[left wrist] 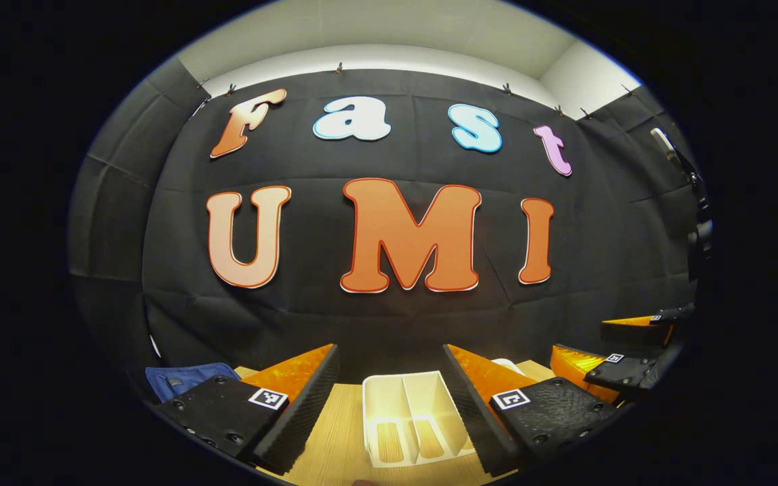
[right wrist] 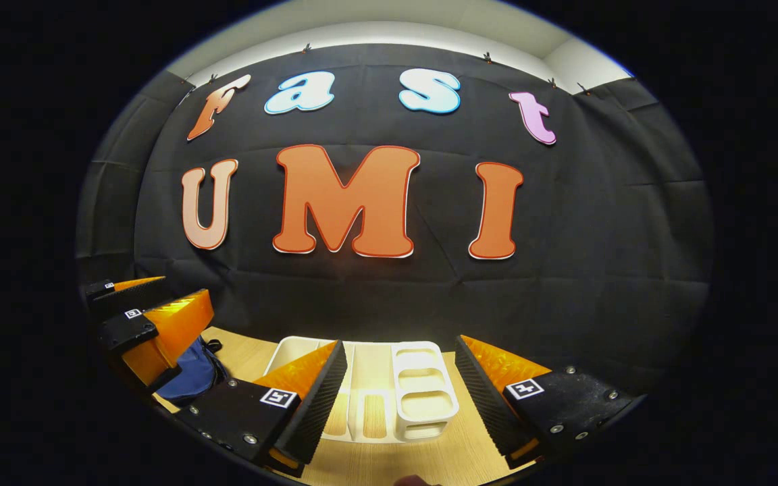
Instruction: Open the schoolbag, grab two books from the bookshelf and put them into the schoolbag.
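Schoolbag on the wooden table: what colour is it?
Blue. The soft fabric schoolbag shows best in the right gripper view, lying left of the white slotted bookshelf.

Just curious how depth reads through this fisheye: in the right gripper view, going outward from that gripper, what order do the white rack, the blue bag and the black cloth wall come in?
1. White rack: straight ahead, between the right gripper fingers, on the wooden table.
2. Blue bag: off to the left, behind the other gripper; a bit farther, though not by much.
3. Black cloth wall: behind everything, clearly farthest.
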Motion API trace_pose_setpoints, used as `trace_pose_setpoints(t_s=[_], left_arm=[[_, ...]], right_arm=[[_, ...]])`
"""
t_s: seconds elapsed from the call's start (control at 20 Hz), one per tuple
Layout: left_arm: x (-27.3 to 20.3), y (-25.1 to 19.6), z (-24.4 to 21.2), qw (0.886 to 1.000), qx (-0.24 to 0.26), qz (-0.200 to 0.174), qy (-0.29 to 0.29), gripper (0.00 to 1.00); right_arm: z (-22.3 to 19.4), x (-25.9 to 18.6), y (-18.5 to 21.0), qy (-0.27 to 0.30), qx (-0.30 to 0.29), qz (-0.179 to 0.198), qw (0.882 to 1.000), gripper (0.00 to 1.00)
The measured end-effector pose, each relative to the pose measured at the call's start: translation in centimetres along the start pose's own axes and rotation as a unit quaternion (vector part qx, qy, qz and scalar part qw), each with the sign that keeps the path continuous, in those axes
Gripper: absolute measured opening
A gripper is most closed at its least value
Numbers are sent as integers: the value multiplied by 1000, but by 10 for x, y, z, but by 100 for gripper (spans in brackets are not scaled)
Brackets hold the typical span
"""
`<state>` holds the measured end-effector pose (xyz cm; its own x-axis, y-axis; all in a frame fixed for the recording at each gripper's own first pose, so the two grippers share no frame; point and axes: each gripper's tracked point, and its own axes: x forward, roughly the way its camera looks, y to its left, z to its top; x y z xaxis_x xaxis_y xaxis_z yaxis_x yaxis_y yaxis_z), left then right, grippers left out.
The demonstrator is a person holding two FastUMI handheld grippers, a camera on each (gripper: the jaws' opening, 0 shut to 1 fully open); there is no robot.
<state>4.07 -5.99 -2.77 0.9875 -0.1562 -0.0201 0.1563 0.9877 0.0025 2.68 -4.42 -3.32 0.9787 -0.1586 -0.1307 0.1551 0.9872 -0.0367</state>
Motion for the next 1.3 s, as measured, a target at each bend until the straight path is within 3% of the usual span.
trace_pose_setpoints(t_s=[1.3], left_arm=[[-6,2,9,1000,21,5,-9,94]], right_arm=[[0,-6,8,-9,-15,7,1000,96]])
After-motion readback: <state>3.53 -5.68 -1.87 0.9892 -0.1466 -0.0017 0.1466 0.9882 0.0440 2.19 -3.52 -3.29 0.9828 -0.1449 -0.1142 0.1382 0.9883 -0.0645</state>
